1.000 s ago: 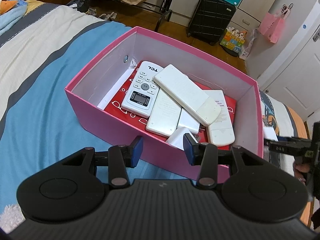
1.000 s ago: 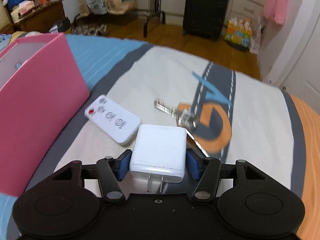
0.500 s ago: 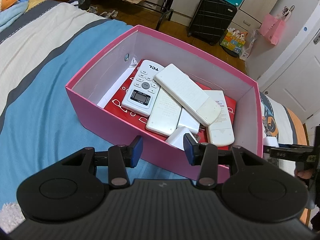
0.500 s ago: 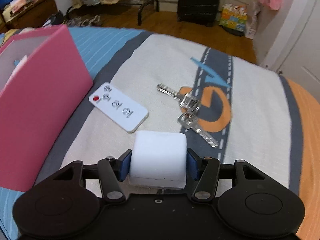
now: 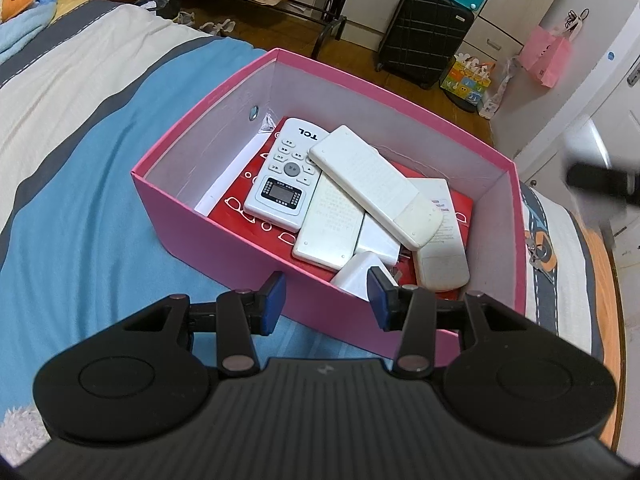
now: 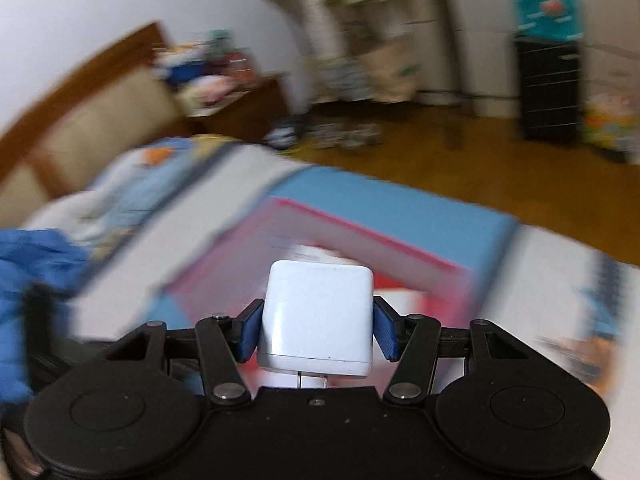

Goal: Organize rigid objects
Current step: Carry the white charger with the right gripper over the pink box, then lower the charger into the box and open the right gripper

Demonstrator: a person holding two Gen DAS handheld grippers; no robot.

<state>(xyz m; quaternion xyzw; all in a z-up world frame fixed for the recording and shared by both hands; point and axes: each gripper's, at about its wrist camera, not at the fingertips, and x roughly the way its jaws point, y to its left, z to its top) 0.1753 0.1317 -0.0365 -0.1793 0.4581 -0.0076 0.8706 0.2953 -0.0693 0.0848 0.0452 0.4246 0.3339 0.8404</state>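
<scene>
Already, in the left wrist view, the pink box [image 5: 224, 236] on the bed [image 5: 72, 168] holds several white remotes [image 5: 376, 184] and a white plug block [image 5: 356, 272] near its front wall, while the left gripper [image 5: 326, 300] hangs empty just over that wall, its jaws apart and grasping nothing. Next, in the blurred right wrist view, the right gripper [image 6: 316, 330] is clenched on a white charger [image 6: 318, 320] with the box [image 6: 360, 236] beyond it, so dropping the charger in is still to do.
</scene>
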